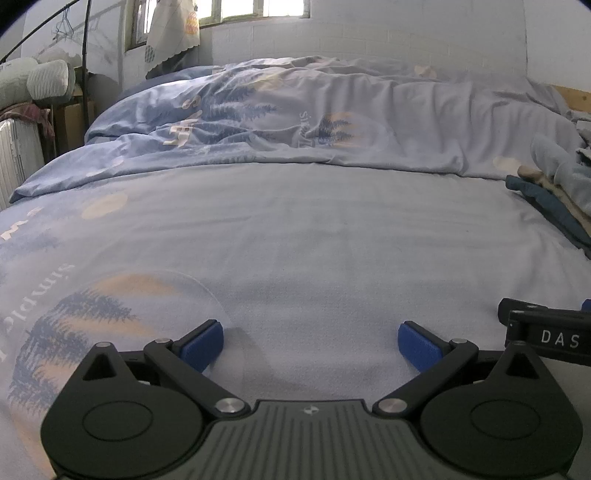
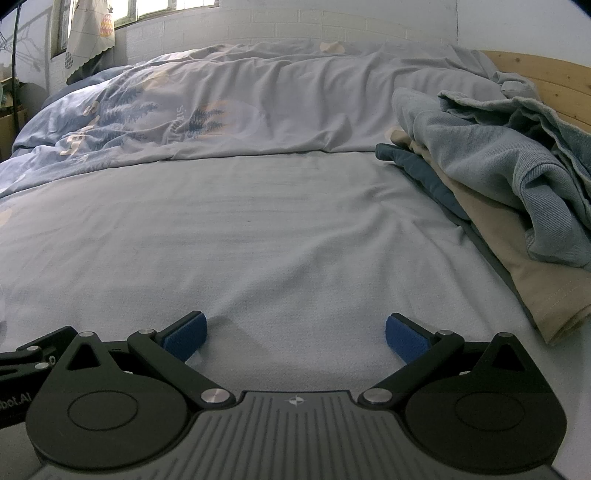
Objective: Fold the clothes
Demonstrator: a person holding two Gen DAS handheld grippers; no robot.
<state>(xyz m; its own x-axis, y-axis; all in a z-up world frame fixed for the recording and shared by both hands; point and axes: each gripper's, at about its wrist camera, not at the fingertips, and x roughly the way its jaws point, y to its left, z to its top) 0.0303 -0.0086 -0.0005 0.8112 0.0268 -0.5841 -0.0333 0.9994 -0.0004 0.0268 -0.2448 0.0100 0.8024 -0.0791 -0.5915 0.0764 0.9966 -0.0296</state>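
Bedsheet point(image 2: 258, 229); clothes point(image 2: 491, 184) right of fingers point(image 2: 404, 341)

Left hand-held gripper point(image 1: 310, 341) and right hand-held gripper point(image 2: 293, 334) side by side, low, jaws wide apart, empty.

Pale blue bed sheet point(image 2: 258, 229) — rumpled tree-print duvet point(image 1: 295, 122) behind; wooden headboard point(image 2: 546, 85), curtained window point(image 1: 236, 11)

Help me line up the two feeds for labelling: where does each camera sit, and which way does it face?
Left wrist: sits behind the open left gripper, low over the bed sheet, facing the rumpled duvet; the right gripper shows at its right edge.
Right wrist: sits behind the open right gripper, facing the same way; clothes pile on its right.
Shared: sheet, duvet, pile, window.
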